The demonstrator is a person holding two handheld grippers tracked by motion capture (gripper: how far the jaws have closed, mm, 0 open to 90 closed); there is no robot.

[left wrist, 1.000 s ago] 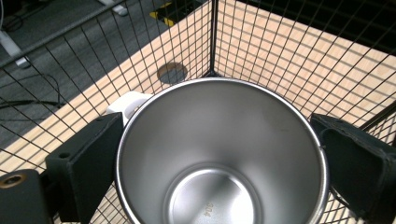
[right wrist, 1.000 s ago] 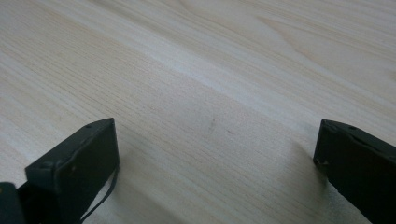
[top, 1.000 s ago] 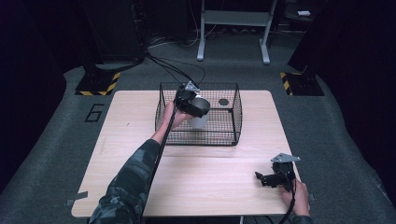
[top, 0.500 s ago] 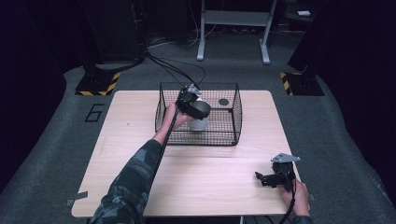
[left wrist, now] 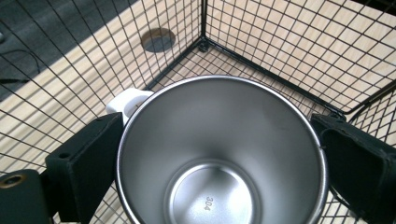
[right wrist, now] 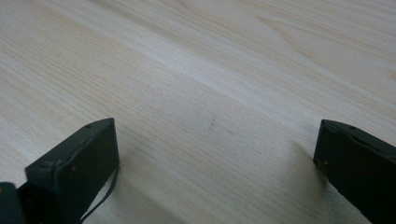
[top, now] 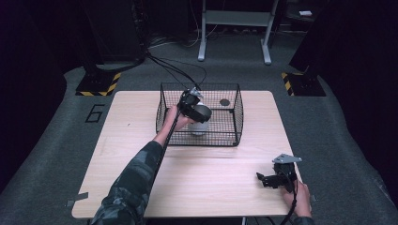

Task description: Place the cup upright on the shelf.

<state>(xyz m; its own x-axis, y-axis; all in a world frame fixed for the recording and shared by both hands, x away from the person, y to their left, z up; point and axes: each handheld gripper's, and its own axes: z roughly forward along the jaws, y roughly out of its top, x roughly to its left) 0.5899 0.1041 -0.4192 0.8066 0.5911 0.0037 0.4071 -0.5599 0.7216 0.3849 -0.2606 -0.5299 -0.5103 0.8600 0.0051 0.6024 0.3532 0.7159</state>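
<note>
Steel cup [left wrist: 219,154] clamped by left tool [top: 191,105] inside wire basket [top: 233,123].

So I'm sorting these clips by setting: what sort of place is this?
Probably a lab or recording studio, not a home: a bare wooden table on grey carpet, hazard-striped equipment bases behind it, and dark curtained surroundings.

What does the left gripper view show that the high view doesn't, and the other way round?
Left gripper view: the steel cup's bare inside with "304" stamped on its bottom, and the black jaws flanking its rim.
High view: the right gripper low over the wooden table near its front right corner, plus the camouflage sleeve.
Both: the cup, with its white handle, inside the wire basket, and a round hole in the tabletop beyond.
</note>
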